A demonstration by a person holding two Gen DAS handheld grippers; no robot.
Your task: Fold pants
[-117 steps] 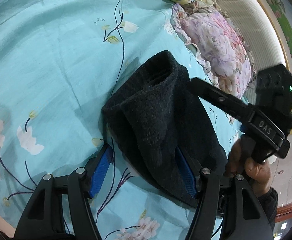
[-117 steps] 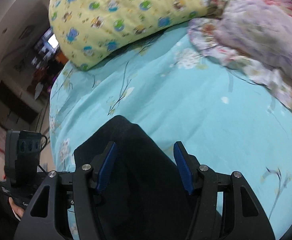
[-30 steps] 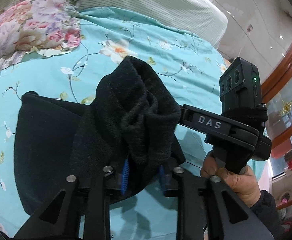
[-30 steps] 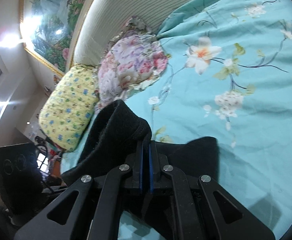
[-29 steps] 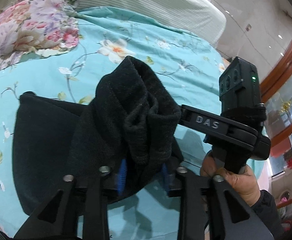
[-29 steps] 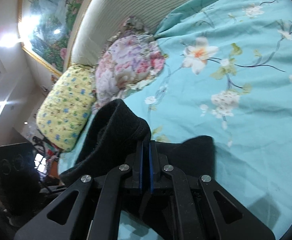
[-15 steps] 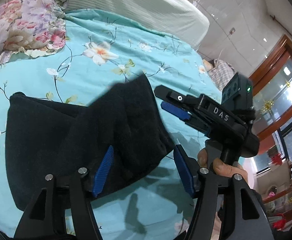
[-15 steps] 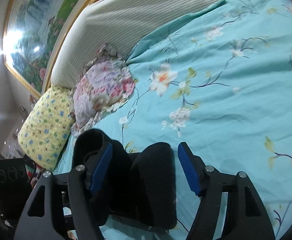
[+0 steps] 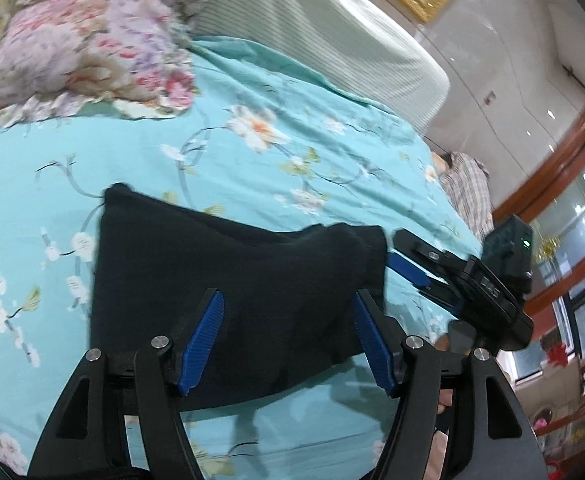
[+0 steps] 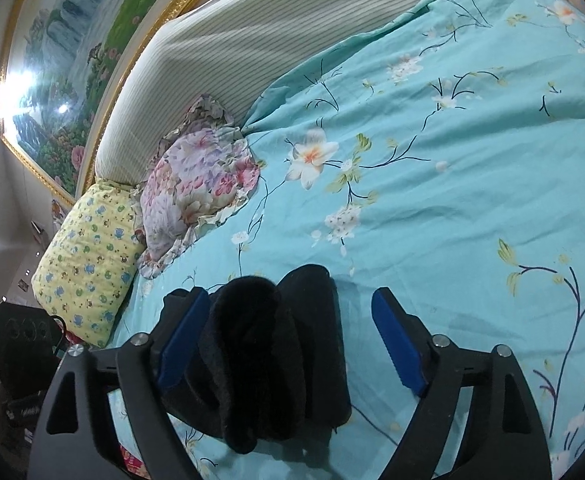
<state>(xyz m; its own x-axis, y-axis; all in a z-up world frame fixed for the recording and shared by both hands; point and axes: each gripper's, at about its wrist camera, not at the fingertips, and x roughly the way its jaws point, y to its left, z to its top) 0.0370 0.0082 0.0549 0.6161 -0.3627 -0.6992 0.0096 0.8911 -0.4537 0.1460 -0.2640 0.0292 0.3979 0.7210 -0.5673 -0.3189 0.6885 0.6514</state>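
Observation:
The black pants (image 9: 232, 280) lie folded on the turquoise floral bedsheet (image 9: 252, 168). My left gripper (image 9: 288, 340) hovers over their near edge; its jaws are opening and the blue pads press on nothing. My right gripper (image 9: 404, 258) sits just off the pants' right end. In the right wrist view its jaws are opening wide around the bunched end of the pants (image 10: 268, 340). That gripper (image 10: 288, 336) has the cloth lying loose beside its left pad (image 10: 180, 336), and the right pad stands well clear of it.
A floral pillow (image 9: 84, 56) and a yellow patterned pillow (image 10: 88, 256) lie at the head of the bed, against the striped headboard (image 9: 312, 40). A plaid cloth (image 9: 468, 188) sits at the bed's far edge. Wooden window frames (image 9: 564, 208) stand beyond.
Both grippers have opened and let go of the raised fold. The pants have dropped flat onto the bed, and both grippers have drawn back a little.

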